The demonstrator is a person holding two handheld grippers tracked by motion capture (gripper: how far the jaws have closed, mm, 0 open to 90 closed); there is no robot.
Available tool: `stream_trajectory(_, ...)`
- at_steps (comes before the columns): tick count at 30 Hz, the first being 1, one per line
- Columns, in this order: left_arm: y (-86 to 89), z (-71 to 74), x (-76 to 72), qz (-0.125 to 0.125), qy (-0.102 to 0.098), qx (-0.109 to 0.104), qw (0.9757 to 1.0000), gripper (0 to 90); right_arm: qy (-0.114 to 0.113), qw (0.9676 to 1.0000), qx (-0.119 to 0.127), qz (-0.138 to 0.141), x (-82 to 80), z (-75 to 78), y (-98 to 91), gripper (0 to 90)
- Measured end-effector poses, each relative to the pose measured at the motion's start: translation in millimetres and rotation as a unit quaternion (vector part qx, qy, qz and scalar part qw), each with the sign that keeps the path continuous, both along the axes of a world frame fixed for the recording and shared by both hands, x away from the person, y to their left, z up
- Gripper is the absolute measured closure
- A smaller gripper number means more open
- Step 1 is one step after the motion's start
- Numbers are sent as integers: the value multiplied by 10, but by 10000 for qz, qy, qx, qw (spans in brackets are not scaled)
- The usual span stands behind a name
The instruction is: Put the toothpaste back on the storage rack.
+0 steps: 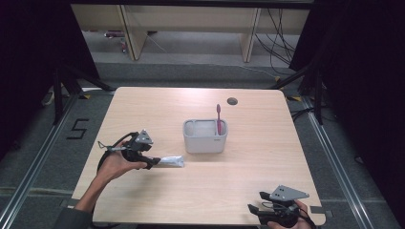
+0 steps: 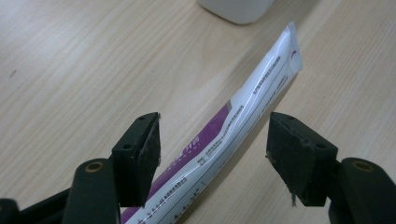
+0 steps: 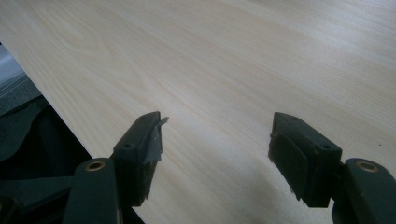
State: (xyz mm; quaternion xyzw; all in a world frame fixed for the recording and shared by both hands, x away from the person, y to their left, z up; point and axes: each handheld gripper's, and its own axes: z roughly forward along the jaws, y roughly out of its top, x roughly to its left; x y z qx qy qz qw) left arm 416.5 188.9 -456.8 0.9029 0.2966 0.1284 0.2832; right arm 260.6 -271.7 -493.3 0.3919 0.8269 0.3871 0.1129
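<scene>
On the worktop (image 1: pixel 143 109) a grey caddy (image 1: pixel 205 141) holds an upright toothbrush (image 1: pixel 218 119), the left tongs (image 2: pixel 212 144) gape around a flat-lying tube (image 2: pixel 233 140), ungripped, and the right tongs (image 3: pixel 215 149) gape empty near the front edge.

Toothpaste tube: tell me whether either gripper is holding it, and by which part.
Nothing is held. The left gripper straddles the toothpaste tube with its jaws open, clear of it. The right gripper is open over bare table.

Wide-open left gripper (image 2: pixel 212 149) straddling a white and purple tube (image 2: pixel 233 126) lying on the wooden table (image 2: pixel 70 70).
</scene>
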Motion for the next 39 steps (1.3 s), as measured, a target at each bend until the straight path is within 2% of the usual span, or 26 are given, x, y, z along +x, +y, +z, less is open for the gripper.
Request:
stream_trajectory(1, 6, -10, 22, -144, -12, 95, 9999, 349, 5, 10000, 4, 11, 2, -4, -2, 351)
stream_trajectory(4, -7, -37, 30, -185, 20, 141, 9997, 353, -17, 10000, -2, 26, 5, -6, -6, 351)
stream_trajectory(5, -17, -55, 46, -272, 77, 291, 9992, 359, -19, 10000, 5, 24, 4, -5, -6, 351)
stream_trajectory(6, -17, -55, 46, -272, 77, 291, 9992, 361, 0, 10000, 7, 24, 0, -3, -5, 351)
stream_trajectory(7, -35, -73, 57, -357, 83, 410, 9985, 363, 0, 10000, 2, 23, -1, -2, -4, 351)
stream_trajectory(10, -65, -101, 63, -469, 90, 528, 9975, 377, -4, 10000, -17, 25, -2, -4, -3, 351)
stream_trajectory(12, -75, -111, 63, -470, 118, 540, 9974, 385, -3, 10000, -15, 27, -2, -4, -4, 351)
stream_trajectory(13, -85, -126, 74, -523, 153, 656, 9964, 408, 0, 10000, -1, 27, 1, -4, -5, 352)
stream_trajectory(16, -92, -161, 91, -539, 113, 683, 9961, 426, -1, 10000, -8, 34, -1, -3, -5, 353)
stream_trajectory(19, -93, -174, 125, -653, 224, 853, 9940, 464, 1, 10000, -6, 31, -1, -2, -5, 354)
stream_trajectory(30, -176, -196, 158, -782, 331, 1047, 9909, 520, -33, 10000, -19, 54, 1, -1, -5, 355)
stream_trajectory(34, -189, -189, 172, -772, 377, 1113, 9901, 568, 3, 10000, -14, 36, -3, 2, -5, 355)
stream_trajectory(35, -191, -176, 181, -736, 464, 1168, 9893, 582, -16, 10000, -20, 36, -3, 1, -6, 355)
stream_trajectory(39, -197, -180, 187, -645, 510, 1142, 9900, 611, -82, 10000, -46, 31, -4, 10, -7, 356)
